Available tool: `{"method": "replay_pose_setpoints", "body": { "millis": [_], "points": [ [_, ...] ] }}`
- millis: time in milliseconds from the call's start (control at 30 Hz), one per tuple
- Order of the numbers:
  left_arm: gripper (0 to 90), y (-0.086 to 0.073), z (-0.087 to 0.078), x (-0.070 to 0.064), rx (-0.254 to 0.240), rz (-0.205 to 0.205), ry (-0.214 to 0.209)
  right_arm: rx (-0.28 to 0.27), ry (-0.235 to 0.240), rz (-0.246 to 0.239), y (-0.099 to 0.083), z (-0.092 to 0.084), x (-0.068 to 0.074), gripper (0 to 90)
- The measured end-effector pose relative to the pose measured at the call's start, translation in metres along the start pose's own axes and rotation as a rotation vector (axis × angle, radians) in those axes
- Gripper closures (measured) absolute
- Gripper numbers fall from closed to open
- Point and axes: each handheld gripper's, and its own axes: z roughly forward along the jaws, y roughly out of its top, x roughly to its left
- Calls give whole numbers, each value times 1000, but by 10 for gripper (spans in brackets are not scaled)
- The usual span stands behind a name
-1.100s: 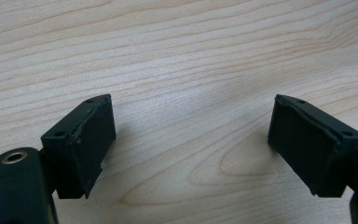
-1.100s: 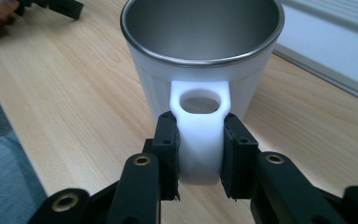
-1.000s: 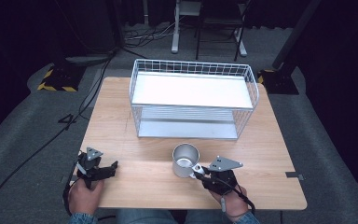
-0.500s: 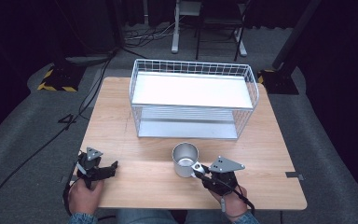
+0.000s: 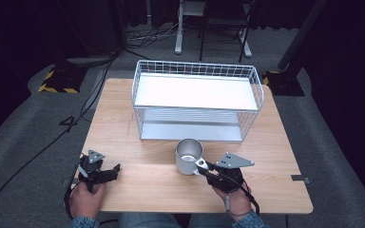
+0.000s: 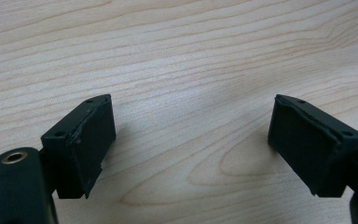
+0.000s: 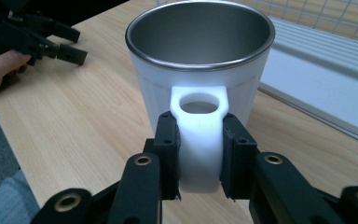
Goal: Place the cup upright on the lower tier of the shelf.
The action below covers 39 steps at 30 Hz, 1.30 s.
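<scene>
Nearest, at the tabletop's (image 5: pixel 138 142) front left: left claw (image 5: pixel 103 173) held low over bare wood, jaws spread wide, nothing between them. At front right: right claw (image 7: pixel 199 158) clamped on the white handle (image 7: pixel 200 140) of a steel-lined white mug (image 5: pixel 189 155), upright on the wood near the front middle. Just beyond the mug: a two-tier white wire rack (image 5: pixel 197 102), standing across the tabletop's far half.

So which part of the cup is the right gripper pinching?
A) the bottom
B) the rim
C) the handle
C: in the right gripper view, the right gripper has its jaws shut on the white handle of the cup.
</scene>
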Motion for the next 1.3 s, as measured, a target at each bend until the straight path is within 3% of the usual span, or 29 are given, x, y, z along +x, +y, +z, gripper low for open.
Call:
{"method": "replay_pose_setpoints", "body": {
  "millis": [700, 933, 1100, 1300],
  "points": [
    [147, 0, 0, 0, 1, 5, -6, -59, -58, 43, 51, 24, -30, 718],
    [147, 0, 0, 0, 3, 3, -6, -72, -85, 79, 62, 38, -39, 718],
    [147, 0, 0, 0, 3, 4, -6, -97, -139, 89, 72, 54, -47, 718],
    [146, 1, 1, 0, 2, 4, -5, -120, -155, 128, 79, 67, -55, 718]
  ]
}}
